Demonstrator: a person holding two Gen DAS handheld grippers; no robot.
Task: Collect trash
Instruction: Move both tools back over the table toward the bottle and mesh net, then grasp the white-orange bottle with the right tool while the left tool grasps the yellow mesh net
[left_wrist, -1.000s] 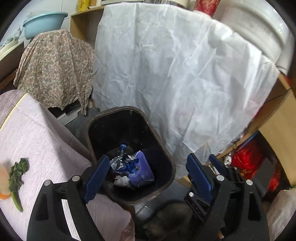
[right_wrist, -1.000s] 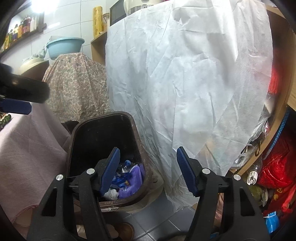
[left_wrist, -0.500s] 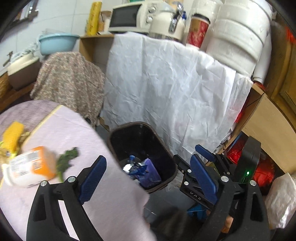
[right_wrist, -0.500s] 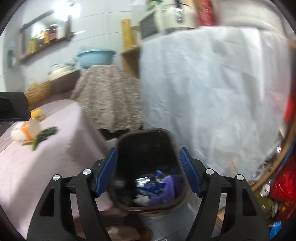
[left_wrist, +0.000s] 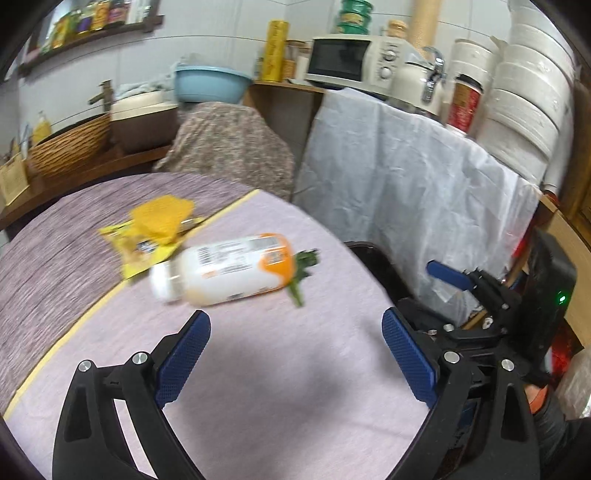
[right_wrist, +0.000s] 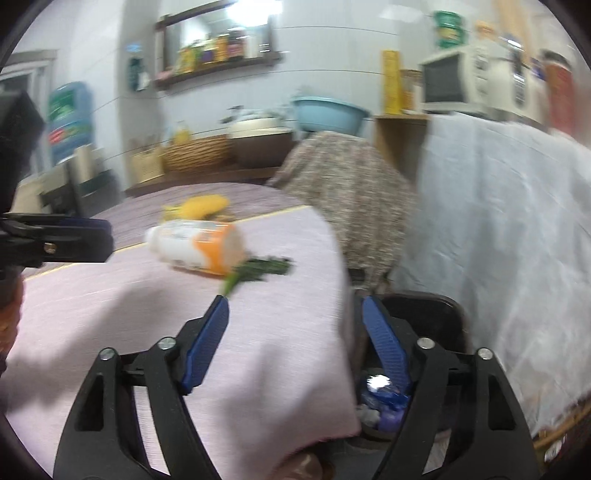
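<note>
While both grippers hovered empty, left gripper (left_wrist: 295, 354) jaws wide, right gripper (right_wrist: 295, 339) jaws opening, plastic bottle (left_wrist: 225, 269) lay on pink tablecloth (left_wrist: 295, 387), trash bin (right_wrist: 436, 321) beside.

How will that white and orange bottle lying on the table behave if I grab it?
The bottle lies on its side, so a nudge would probably roll it. It looks like smooth plastic, likely light and somewhat slippery. It rests partly over the green vegetable scrap, which may drag along.

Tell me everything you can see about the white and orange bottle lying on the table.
The bottle looks like plastic, white with an orange label band near its base and small printed text and a barcode on its side. Its cap is white. It lies on its side on the pink tablecloth, cap end toward the yellow wrapper, base end against a green leafy scrap. No gripper touches it. The picture is blurred, so the print is unreadable.
</note>
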